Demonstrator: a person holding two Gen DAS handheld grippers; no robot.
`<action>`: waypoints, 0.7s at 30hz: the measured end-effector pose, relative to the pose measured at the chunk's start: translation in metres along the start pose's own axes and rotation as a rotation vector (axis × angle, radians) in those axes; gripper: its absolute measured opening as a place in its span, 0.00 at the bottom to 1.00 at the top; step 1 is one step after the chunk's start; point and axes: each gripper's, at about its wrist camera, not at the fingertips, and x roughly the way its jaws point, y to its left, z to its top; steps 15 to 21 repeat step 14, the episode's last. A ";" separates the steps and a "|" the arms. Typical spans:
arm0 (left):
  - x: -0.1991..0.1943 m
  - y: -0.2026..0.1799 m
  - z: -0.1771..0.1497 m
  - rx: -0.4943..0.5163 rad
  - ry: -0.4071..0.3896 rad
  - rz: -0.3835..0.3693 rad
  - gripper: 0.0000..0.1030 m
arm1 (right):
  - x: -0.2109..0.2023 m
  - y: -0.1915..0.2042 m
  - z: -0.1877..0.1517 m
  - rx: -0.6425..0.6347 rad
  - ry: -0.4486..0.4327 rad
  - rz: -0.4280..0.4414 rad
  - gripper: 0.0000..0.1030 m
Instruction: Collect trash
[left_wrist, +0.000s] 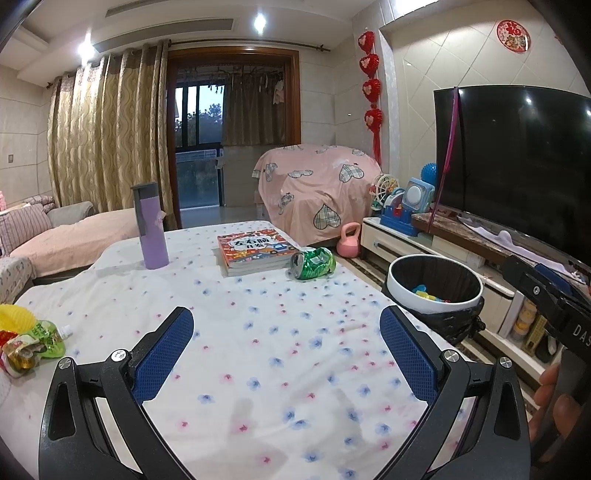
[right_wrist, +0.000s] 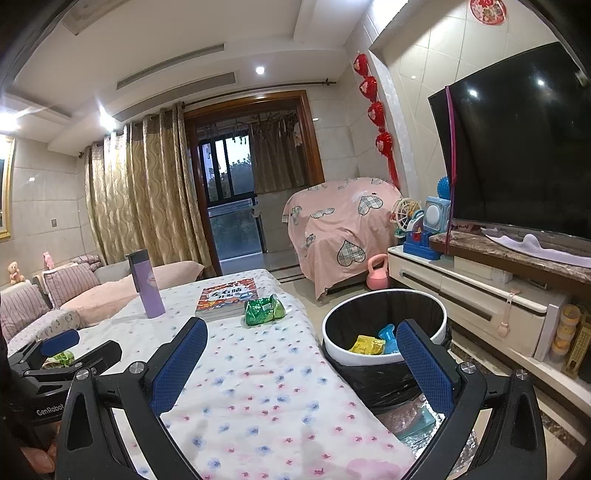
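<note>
Yellow and blue wrappers already lie in the bin (right_wrist: 436, 334) beside the table (left_wrist: 258, 350). You have the crushed green can (left_wrist: 313, 263) and the pouches (left_wrist: 31, 341) left, with both the left gripper (left_wrist: 286, 350) and right gripper (right_wrist: 301, 363) spread wide, empty.

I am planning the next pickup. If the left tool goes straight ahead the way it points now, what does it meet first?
Probably bare tablecloth first: the open left tool points over the table. Further along that line lie the crushed green can and the book; which it meets first is unclear, because depth is hard to judge.
</note>
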 end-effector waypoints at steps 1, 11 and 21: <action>0.001 0.000 0.000 0.001 0.001 0.000 1.00 | 0.000 0.002 -0.001 0.001 0.002 0.000 1.00; 0.007 0.003 -0.002 -0.001 0.018 -0.007 1.00 | 0.002 0.005 -0.002 0.017 0.019 0.008 1.00; 0.009 0.005 -0.003 -0.008 0.028 -0.008 1.00 | 0.005 0.008 -0.004 0.021 0.034 0.008 1.00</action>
